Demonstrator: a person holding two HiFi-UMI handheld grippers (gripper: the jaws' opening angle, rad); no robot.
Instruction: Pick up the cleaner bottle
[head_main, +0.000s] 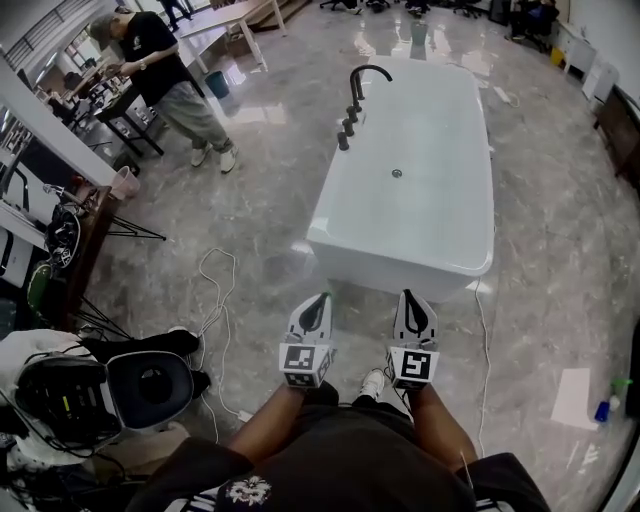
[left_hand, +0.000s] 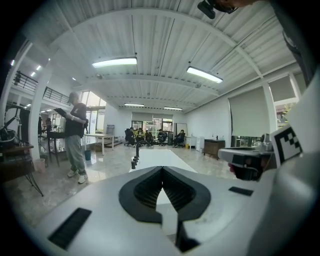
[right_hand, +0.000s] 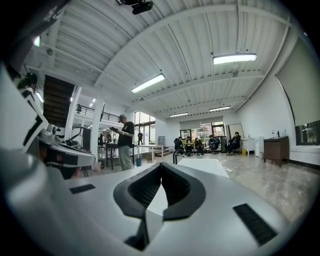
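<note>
Both grippers are held side by side at waist height, pointing toward a white bathtub (head_main: 440, 225). My left gripper (head_main: 322, 297) has its jaws shut together with nothing between them; its own view shows the tips meeting (left_hand: 162, 168). My right gripper (head_main: 410, 294) is likewise shut and empty, its tips touching (right_hand: 161, 164). A small bottle with a green top and a blue part (head_main: 612, 398) stands on the floor at the far right, well away from both grippers. It does not appear in either gripper view.
The bathtub has a black tap (head_main: 356, 88) at its far left end. A white sheet (head_main: 573, 397) lies by the bottle. A cable (head_main: 215, 290) loops on the grey floor at left, near a chair (head_main: 150, 385) and gear. A person (head_main: 165, 75) stands far left.
</note>
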